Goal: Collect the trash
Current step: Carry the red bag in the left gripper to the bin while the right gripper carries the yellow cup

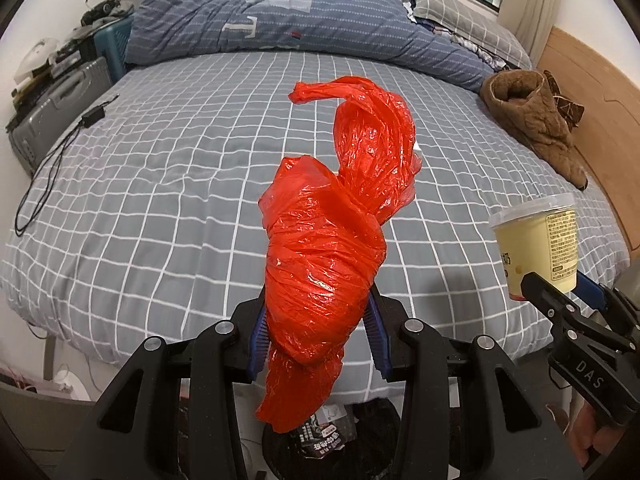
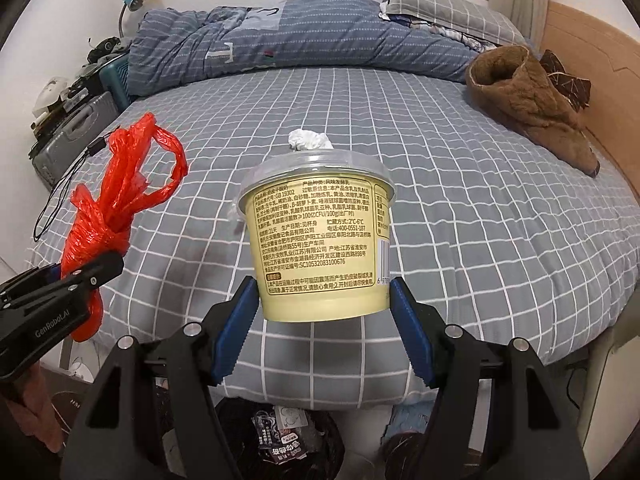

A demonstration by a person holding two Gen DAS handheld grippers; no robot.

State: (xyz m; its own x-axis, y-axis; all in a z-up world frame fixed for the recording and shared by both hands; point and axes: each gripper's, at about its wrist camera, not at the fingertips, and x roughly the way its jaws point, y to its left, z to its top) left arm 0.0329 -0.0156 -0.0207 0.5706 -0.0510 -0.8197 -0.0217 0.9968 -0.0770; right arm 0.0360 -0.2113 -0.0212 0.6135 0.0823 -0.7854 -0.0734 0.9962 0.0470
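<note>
My left gripper (image 1: 318, 320) is shut on a crumpled red plastic bag (image 1: 332, 240), held above the foot of the bed; the bag also shows at the left of the right wrist view (image 2: 108, 208). My right gripper (image 2: 324, 316) is shut on a pale yellow yogurt cup (image 2: 320, 236) with a clear lid, also seen in the left wrist view (image 1: 538, 244). A crumpled white tissue (image 2: 308, 140) lies on the bed beyond the cup. A dark bin with trash in it (image 2: 280, 440) sits on the floor below both grippers and shows in the left wrist view (image 1: 328, 436).
The bed (image 2: 480, 240) has a grey checked sheet. A blue quilt (image 2: 300, 40) is bunched at the far side. A brown fleece garment (image 2: 532, 96) lies at the right by the wooden headboard (image 2: 600, 92). A black cable (image 1: 52, 160) lies at the left; a grey suitcase (image 1: 52, 108) stands beside it.
</note>
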